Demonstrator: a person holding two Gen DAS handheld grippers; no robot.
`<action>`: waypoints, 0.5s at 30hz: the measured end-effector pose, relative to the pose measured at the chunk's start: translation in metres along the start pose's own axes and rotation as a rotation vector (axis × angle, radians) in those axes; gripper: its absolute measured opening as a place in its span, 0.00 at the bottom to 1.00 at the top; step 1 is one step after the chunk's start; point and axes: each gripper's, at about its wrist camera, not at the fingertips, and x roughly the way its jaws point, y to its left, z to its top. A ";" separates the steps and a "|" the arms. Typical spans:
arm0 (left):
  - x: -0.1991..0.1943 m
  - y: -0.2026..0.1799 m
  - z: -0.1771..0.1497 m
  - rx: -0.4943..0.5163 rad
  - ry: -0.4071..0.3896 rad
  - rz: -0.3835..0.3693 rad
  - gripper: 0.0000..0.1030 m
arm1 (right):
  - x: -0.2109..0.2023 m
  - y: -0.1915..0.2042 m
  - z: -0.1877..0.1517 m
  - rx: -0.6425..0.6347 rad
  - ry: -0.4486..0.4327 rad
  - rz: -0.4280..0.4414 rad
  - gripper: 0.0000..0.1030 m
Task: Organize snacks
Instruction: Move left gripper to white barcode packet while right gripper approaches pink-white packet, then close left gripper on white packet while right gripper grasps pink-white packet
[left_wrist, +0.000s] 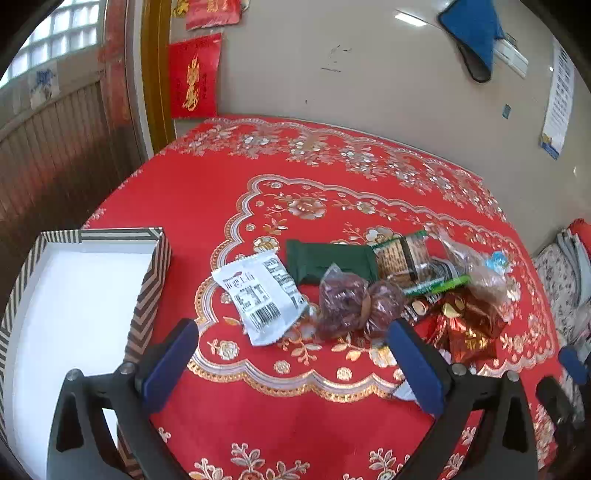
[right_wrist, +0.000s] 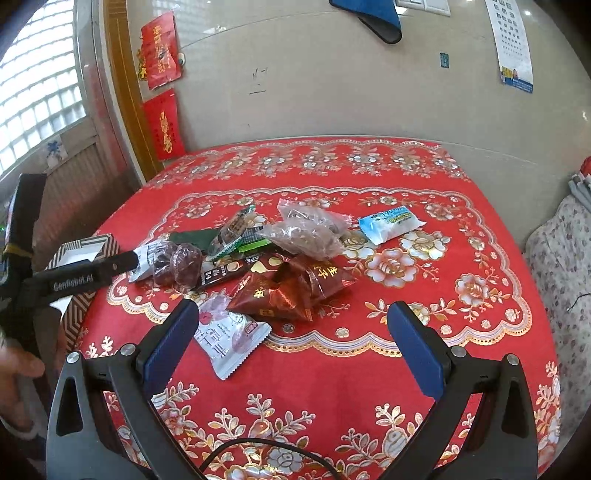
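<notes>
One bench (left_wrist: 207, 206) under a red floral cloth carries one striped box (left_wrist: 147, 291) at its left edge, white inside, and one heap of snacks (right_wrist: 280, 254) at the centre. The left gripper (left_wrist: 291, 350) and right gripper (right_wrist: 291, 332) hover with fingers apart, holding nothing. Only the right view shows one pale blue packet (right_wrist: 391, 224) and one white plum packet (right_wrist: 231, 338).
</notes>
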 end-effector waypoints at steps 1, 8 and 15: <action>0.002 0.003 0.002 -0.013 0.010 -0.005 1.00 | 0.001 0.001 0.000 -0.004 0.000 0.002 1.00; 0.014 0.018 0.011 -0.093 0.043 -0.008 1.00 | 0.010 0.004 0.001 -0.010 0.015 0.017 1.00; 0.025 0.026 0.016 -0.150 0.062 0.001 1.00 | 0.014 0.008 0.001 -0.022 0.023 0.025 1.00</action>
